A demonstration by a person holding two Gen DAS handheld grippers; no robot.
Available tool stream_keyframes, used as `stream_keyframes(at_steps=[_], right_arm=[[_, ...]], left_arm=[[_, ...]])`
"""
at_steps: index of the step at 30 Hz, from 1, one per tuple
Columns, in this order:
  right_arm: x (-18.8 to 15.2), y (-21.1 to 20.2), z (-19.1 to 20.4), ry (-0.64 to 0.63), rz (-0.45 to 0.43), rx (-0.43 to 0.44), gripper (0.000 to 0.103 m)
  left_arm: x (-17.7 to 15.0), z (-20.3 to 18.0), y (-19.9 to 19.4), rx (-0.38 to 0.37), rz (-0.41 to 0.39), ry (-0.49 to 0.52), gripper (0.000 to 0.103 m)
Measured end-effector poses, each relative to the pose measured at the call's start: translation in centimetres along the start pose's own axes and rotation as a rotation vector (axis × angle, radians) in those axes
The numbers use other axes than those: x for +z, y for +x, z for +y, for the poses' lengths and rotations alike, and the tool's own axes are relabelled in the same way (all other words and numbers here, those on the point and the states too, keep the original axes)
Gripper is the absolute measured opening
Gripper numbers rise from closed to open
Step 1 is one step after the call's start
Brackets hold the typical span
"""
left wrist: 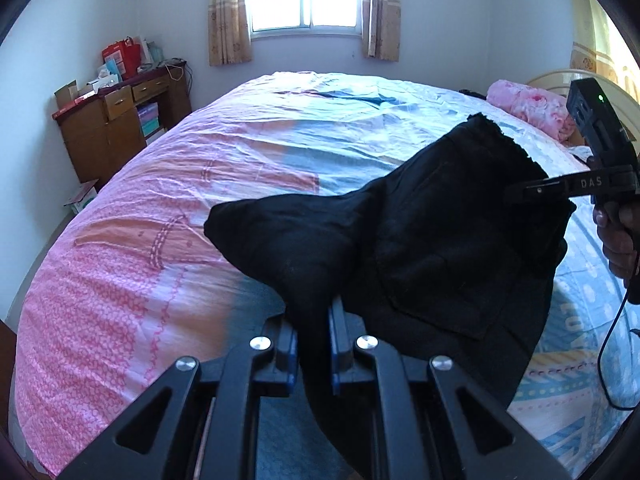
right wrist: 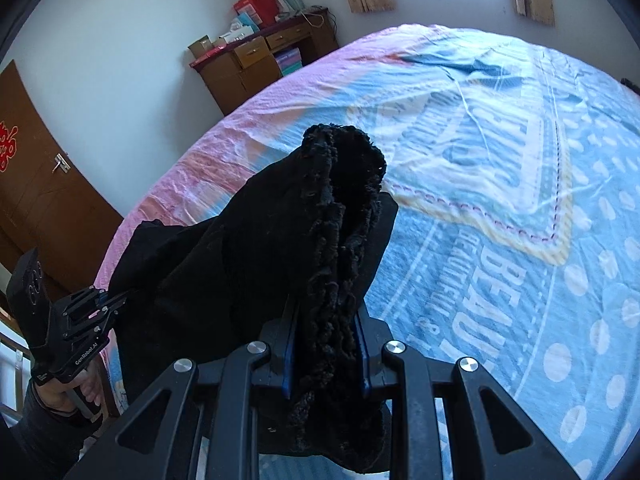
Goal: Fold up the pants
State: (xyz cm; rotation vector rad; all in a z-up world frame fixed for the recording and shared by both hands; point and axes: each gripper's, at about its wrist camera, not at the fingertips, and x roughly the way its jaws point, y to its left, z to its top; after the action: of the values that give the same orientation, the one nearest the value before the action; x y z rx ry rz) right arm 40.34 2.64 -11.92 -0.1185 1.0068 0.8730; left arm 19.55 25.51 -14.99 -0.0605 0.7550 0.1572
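Black pants (left wrist: 432, 248) hang in the air above the bed, held between both grippers. My left gripper (left wrist: 314, 320) is shut on one bunched end of the pants at the bottom of the left wrist view. My right gripper (right wrist: 326, 320) is shut on the frayed, fuzzy edge of the pants (right wrist: 336, 216). The right gripper also shows in the left wrist view (left wrist: 520, 194) at the far right, clamped on the cloth. The left gripper shows in the right wrist view (right wrist: 116, 300) at lower left, gripping the other end.
The bed (left wrist: 160, 208) has a pink and blue patterned sheet. A pink fluffy pillow (left wrist: 528, 106) lies at its far right. A wooden dresser (left wrist: 116, 124) with boxes stands by the left wall. A brown door (right wrist: 44, 200) is at left.
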Motion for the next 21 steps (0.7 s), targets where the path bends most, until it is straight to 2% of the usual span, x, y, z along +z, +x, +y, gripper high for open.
stream_keyframes(at_steps=[4,11,13,16,17,18,19,21], right_arm=[[-0.1,1.1,-0.7,0.013,0.019,-0.004,0.024],[-0.1,2.5,-1.8,0.052,0.046,-0.001,0.026],[-0.2,2.8,-2.0,0.061,0.049,-0.005,0.027],[-0.3,3.1,-2.2,0.065,0.05,-0.016,0.03],[-0.4,3.2,-2.4,0.071,0.051,-0.02,0.031],[-0.4,3.4,-2.6,0.076,0.055,-0.024,0.036],[-0.4,3.5,-2.7,0.081,0.059,-0.035,0.039],[-0.5,3.9,-3.2,0.097,0.064,-0.054,0.052]], left_arm=[[-0.2,0.3,1.3,0.005,0.009,0.01,0.016],[-0.6,0.2,2.0,0.037,-0.002,0.009,0.038],[-0.8,0.2,1.9,0.046,-0.006,0.002,0.04],[-1.1,-0.3,1.8,0.084,-0.015,0.016,0.057],[-1.2,-0.2,1.9,0.104,-0.02,0.012,0.067],[-1.3,0.0,2.0,0.109,-0.021,0.005,0.075],[-1.3,0.4,2.3,0.11,-0.02,-0.013,0.079],[-1.3,1.5,2.5,0.107,-0.013,-0.066,0.096]])
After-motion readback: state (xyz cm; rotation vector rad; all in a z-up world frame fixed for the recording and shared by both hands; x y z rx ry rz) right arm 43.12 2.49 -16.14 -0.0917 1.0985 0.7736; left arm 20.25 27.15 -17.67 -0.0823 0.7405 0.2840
